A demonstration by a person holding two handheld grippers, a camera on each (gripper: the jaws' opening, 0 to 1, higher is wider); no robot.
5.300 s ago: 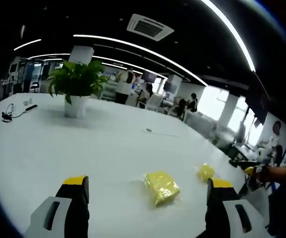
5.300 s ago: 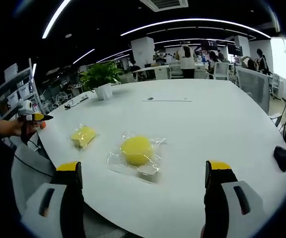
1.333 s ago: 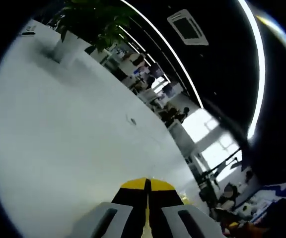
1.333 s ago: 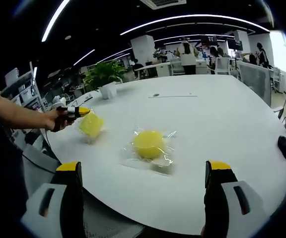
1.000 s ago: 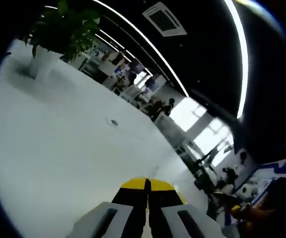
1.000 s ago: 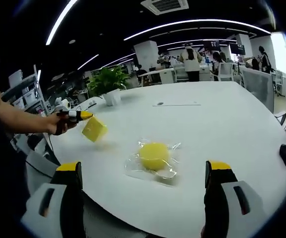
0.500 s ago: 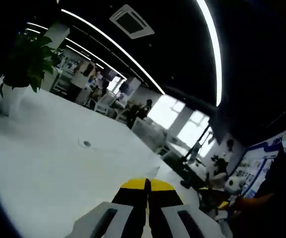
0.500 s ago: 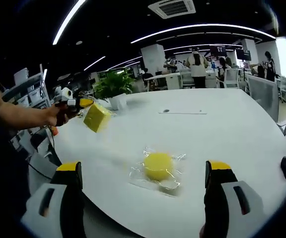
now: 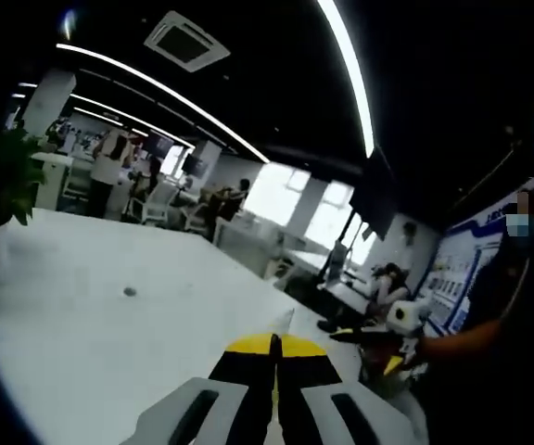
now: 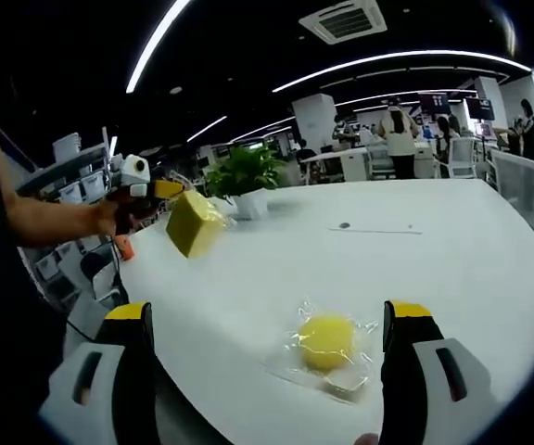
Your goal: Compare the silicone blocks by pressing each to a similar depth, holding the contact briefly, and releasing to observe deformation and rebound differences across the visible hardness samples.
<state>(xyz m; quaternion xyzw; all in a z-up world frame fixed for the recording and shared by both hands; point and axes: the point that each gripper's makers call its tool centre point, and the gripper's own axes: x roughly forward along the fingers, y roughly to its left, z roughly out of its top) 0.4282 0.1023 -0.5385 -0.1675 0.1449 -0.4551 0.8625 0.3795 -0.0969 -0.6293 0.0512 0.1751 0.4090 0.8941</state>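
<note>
Lifted higher than half a second ago, the yellow square block (image 10: 195, 223) now hangs in the air above the counter (image 10: 415, 260), well clear of its surface, at the left of the right gripper view. The left tongs (image 10: 160, 190) pinch it at its upper corner, with the person's hand (image 10: 111, 217) and bare forearm reaching in from the left edge behind them. The block is tilted, one corner pointing down, and its clear wrapping shows as a pale fringe on its right side.

Just right of the block and farther back stands a potted plant (image 10: 248, 176) in a white pot on the counter. Nearer the camera, between the right tongs (image 10: 272, 345), the round yellow block (image 10: 326, 341) lies on the counter inside a crinkled clear bag (image 10: 341, 378). The right tongs are spread wide, one jaw on each side of the round block and well apart from it, holding nothing.

In the left gripper view the left tongs (image 9: 273, 348) have their yellow-tipped jaws pressed together, with only a thin seam between them; the block itself cannot be made out there. At the left edge of that view stands the plant (image 9: 3, 185), then the white counter (image 9: 82, 334), and at the far right the right tongs (image 9: 399, 336) come in on the person's dark sleeve (image 9: 489, 324).
</note>
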